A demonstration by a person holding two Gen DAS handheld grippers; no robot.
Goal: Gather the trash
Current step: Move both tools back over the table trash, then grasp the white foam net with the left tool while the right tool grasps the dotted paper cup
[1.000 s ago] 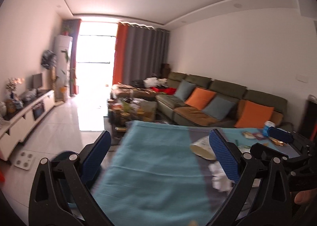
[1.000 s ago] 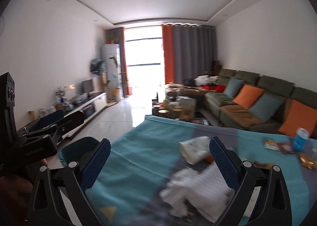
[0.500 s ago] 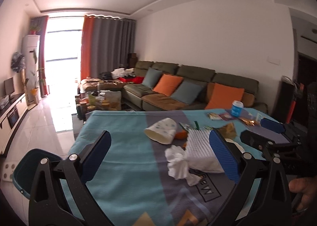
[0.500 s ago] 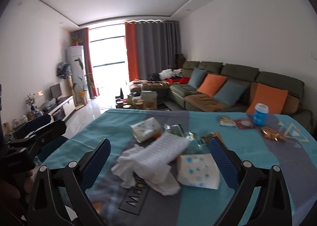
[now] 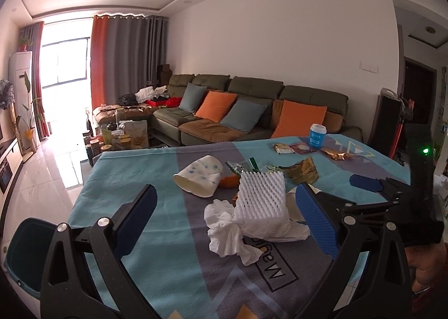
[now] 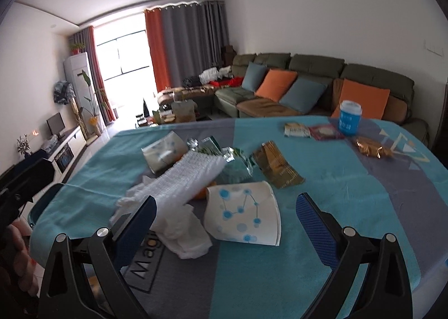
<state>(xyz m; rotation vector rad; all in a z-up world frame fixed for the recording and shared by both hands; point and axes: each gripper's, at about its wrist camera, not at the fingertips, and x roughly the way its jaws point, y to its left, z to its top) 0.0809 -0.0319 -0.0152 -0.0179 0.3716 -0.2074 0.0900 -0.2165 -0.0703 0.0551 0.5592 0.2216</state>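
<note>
A pile of trash lies mid-table: a white foam fruit net (image 5: 261,195) (image 6: 193,176), crumpled white tissue (image 5: 228,230) (image 6: 182,232), a tipped paper cup (image 5: 200,174) (image 6: 163,152), a flattened paper cup with blue dots (image 6: 243,215), gold wrappers (image 5: 303,170) (image 6: 277,169) and orange peel (image 5: 229,180). My left gripper (image 5: 226,225) is open and empty, just short of the tissue. My right gripper (image 6: 225,228) is open and empty, facing the dotted cup. The right gripper also shows in the left wrist view (image 5: 372,187).
The table has a teal and grey cloth (image 5: 134,170) (image 6: 350,187). A blue cup (image 5: 317,135) (image 6: 349,117) and snack packets (image 6: 326,132) sit at the far side. A dark teal bin (image 5: 26,251) stands on the floor at the table's left. A sofa (image 5: 252,106) stands behind.
Both grippers swung right and came closer to the trash pile, which now lies between the fingers of each view. Both stayed open and empty.
</note>
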